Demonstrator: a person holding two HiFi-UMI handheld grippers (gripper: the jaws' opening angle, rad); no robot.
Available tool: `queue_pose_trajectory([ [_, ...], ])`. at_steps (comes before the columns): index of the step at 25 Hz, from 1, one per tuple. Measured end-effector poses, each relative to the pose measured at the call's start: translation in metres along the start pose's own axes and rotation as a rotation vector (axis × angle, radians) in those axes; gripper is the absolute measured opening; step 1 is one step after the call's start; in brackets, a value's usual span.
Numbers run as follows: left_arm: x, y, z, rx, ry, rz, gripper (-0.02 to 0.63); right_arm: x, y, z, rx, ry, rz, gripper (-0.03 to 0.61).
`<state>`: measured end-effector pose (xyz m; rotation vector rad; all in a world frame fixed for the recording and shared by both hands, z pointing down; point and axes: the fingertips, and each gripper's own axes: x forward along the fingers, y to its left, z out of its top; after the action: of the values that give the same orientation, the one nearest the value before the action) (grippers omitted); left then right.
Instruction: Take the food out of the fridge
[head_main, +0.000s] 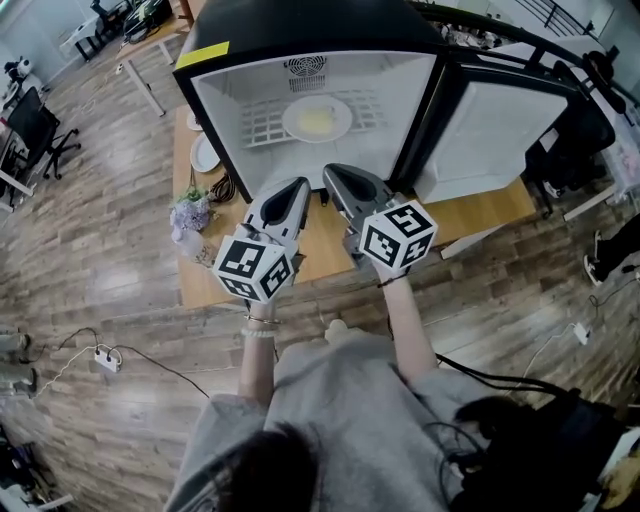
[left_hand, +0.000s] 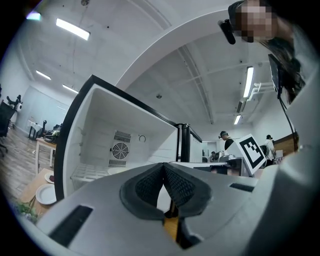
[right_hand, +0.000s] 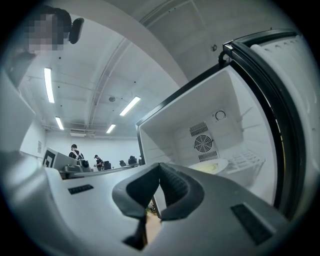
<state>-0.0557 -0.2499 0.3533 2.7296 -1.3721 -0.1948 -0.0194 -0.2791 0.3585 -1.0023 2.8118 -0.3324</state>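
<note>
A small black fridge (head_main: 300, 45) stands open on a wooden table (head_main: 470, 215), its door (head_main: 490, 125) swung out to the right. Inside, a white plate with yellow food (head_main: 317, 118) rests on the wire shelf (head_main: 262, 122). The plate with food (right_hand: 210, 166) also shows in the right gripper view, below the rear fan. My left gripper (head_main: 301, 184) and right gripper (head_main: 333, 172) hover side by side just in front of the fridge opening, both pointing in. The left gripper (left_hand: 163, 165) is shut and holds nothing. The right gripper (right_hand: 160, 165) is likewise shut and holds nothing.
An empty white plate (head_main: 205, 153) lies on the table left of the fridge, with a small bunch of flowers (head_main: 190, 212) near the table's front corner. A power strip (head_main: 107, 358) and cables lie on the wooden floor. An office chair (head_main: 40, 130) stands at far left.
</note>
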Motion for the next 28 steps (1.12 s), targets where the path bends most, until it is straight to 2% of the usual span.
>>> queue_pose_trajectory([
  [10, 0.020, 0.029, -0.012, -0.024, 0.047, 0.011, 0.008, 0.026, -0.029, -0.011, 0.126, 0.007, -0.037, 0.009],
  [15, 0.031, 0.042, -0.014, -0.029, 0.064, 0.002, 0.008, 0.036, -0.045, -0.018, 0.188, 0.014, -0.098, 0.009],
  [22, 0.042, 0.053, -0.020, -0.040, 0.076, -0.007, 0.008, 0.042, -0.061, -0.031, 0.313, 0.004, -0.140, 0.012],
  [24, 0.045, 0.055, -0.022, -0.041, 0.077, -0.008, 0.008, 0.043, -0.065, -0.033, 0.351, 0.001, -0.151, 0.051],
  [28, 0.050, 0.057, -0.024, -0.042, 0.081, -0.011, 0.008, 0.046, -0.075, -0.037, 0.453, -0.027, -0.166, 0.086],
])
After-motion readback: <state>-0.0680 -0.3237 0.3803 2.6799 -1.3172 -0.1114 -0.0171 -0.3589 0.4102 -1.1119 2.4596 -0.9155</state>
